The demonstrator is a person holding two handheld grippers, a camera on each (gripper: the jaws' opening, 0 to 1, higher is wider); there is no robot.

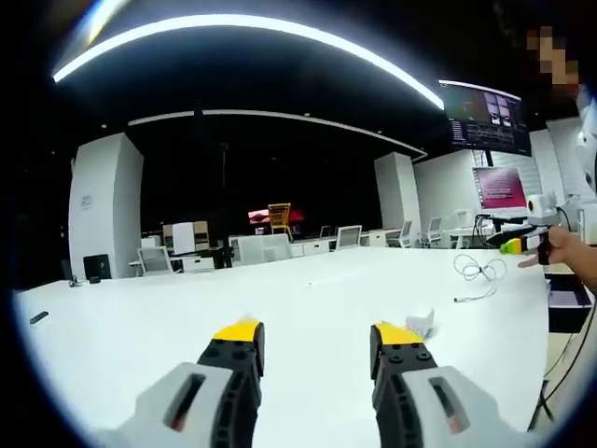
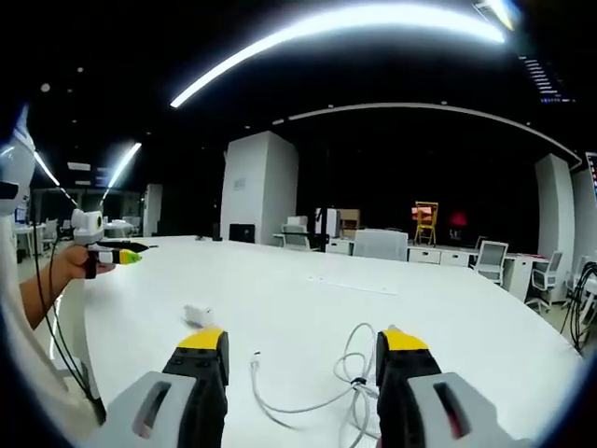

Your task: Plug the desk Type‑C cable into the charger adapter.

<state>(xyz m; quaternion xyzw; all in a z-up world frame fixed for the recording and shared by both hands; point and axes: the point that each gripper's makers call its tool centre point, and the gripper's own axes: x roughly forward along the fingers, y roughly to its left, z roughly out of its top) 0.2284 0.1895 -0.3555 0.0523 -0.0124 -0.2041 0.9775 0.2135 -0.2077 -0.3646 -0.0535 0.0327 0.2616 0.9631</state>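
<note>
White tabletop (image 2: 420, 308) spreads wide under long ceiling light strips, with a dim office of chairs and desks seen behind it. Seen in the right gripper view, a white Type-C cable (image 2: 347, 373) is lying in a loose coil on the table, just ahead of the right gripper (image 2: 300, 343) and partly between its yellow-tipped jaws, which are held wide apart with nothing in them. A small white block, judged to be the charger adapter (image 2: 198, 313) though it is too small to be sure, is lying just beyond the left-hand jaw tip, near the cable's free end. In the left gripper view, the left gripper (image 1: 317, 338) is held low over the table, jaws likewise spread wide and empty, and the same small white adapter (image 1: 422, 323) is seen just beside its right-hand jaw tip, with the cable (image 1: 478, 271) farther off to the right. Neither item is yet held, so the task is judged to be at its start, at the reaching stage. Next, the adapter would need to be gripped by one claw and the cable near its plug by the other, before the two are lined up
</note>
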